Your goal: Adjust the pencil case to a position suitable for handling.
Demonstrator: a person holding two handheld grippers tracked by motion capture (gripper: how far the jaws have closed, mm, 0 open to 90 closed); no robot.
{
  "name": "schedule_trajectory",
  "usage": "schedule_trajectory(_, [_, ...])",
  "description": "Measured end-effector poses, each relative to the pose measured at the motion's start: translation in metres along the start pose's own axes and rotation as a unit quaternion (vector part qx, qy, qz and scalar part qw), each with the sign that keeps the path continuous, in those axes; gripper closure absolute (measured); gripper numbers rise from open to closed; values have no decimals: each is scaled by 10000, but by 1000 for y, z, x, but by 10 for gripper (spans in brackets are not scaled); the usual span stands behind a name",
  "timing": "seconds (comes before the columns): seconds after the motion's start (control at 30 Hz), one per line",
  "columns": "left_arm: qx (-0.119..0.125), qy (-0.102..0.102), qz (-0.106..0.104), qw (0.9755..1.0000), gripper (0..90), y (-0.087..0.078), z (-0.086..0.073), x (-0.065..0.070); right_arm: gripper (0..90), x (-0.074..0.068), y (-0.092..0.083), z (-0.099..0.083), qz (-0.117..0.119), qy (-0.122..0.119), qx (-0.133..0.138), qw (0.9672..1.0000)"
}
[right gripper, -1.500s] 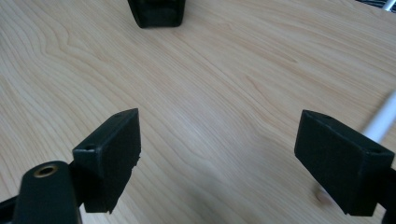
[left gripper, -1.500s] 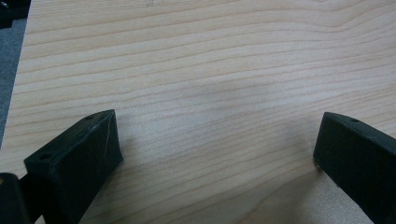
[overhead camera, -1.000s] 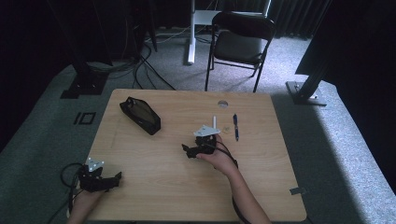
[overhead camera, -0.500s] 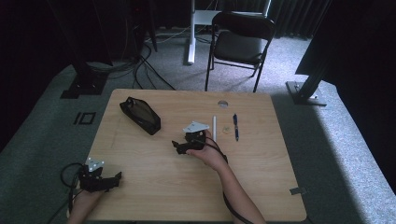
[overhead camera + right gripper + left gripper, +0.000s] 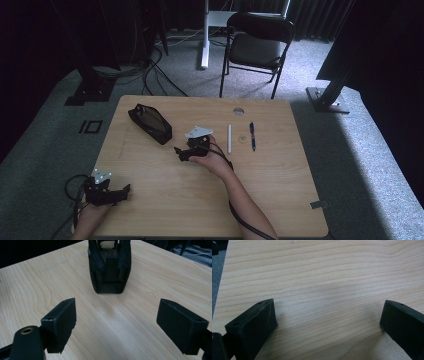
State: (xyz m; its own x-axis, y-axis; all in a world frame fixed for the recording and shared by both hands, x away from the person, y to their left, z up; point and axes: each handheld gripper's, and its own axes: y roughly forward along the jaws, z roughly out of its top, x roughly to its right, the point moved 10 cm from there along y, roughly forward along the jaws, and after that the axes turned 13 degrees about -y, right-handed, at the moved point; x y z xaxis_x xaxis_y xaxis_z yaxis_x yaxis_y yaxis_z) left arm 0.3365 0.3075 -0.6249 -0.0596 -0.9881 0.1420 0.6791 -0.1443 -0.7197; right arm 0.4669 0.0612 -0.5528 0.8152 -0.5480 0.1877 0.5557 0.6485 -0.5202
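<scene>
One black pouch [image 5: 109, 267] lying end-on toward right gripper [image 5: 116, 327], fingers apart.

Right tool [image 5: 179, 153] reaches mid-table, jaws wide apart; left tool [image 5: 125, 189] rests gaping.

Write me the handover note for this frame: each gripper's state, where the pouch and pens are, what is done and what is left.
Right gripper: open, holding nothing, aimed at the near end of the black pouch, short of touching it.
Left gripper: open, holding nothing, low over bare wood at the near left corner of the table.
Pouch lies at the far left of the table, seemingly open on top. White pen and dark blue pen lie side by side right of the right gripper, apart from the pouch.
Done: nothing grasped yet.
Left, likely: grip the pouch, then put the pens in.
</scene>
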Motion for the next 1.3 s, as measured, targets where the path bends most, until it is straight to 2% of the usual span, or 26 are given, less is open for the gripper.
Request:
schedule_trajectory(0.33, [0, -1, 0, 10000, 9, 0, 0, 0, 160, -6, 16, 14, 36, -11, 40, 10000])
schedule_trajectory(0.63, [9, -10, -1, 10000, 9, 0, 0, 0, 190, -7, 32, 27, -40, -39, 122, 9999])
schedule_trajectory(0.73, [8, -10, -1, 10000, 9, 0, 0, 0, 230, -7, 35, 30, -87, -56, 170, 9998])
schedule_trajectory(0.77, [10, -10, -2, 10000, 9, 0, 0, 0, 301, -5, 37, 34, -157, -150, 260, 9994])
schedule_trajectory(0.87, [0, 1, 0, 10000, 9, 0, 0, 0, 337, -3, 39, 37, -219, -205, 311, 9991])
schedule_trajectory(0.97, [8, -8, 0, 10000, 9, 0, 0, 0, 412, 1, 44, 42, -245, -138, 398, 9988])
schedule_trajectory(1.0, [6, -7, 0, 10000, 9, 0, 0, 0, 412, 1, 44, 42, -245, -138, 398, 9988])
schedule_trajectory(1.07, [7, -10, -2, 10000, 9, 0, 0, 0, 432, 0, 47, 40, -188, 34, 299, 9994])
schedule_trajectory(1.13, [8, -10, -2, 10000, 9, 0, 0, 0, 455, 2, 49, 40, -251, 25, 292, 9993])
schedule_trajectory(1.2, [8, -11, -2, 10000, 9, 0, 0, 0, 492, 1, 52, 39, -173, 128, 254, 9994])
schedule_trajectory(1.3, [9, -4, 0, 10000, 9, 0, 0, 0, 525, 1, 58, 39, -211, 204, 185, 9994])
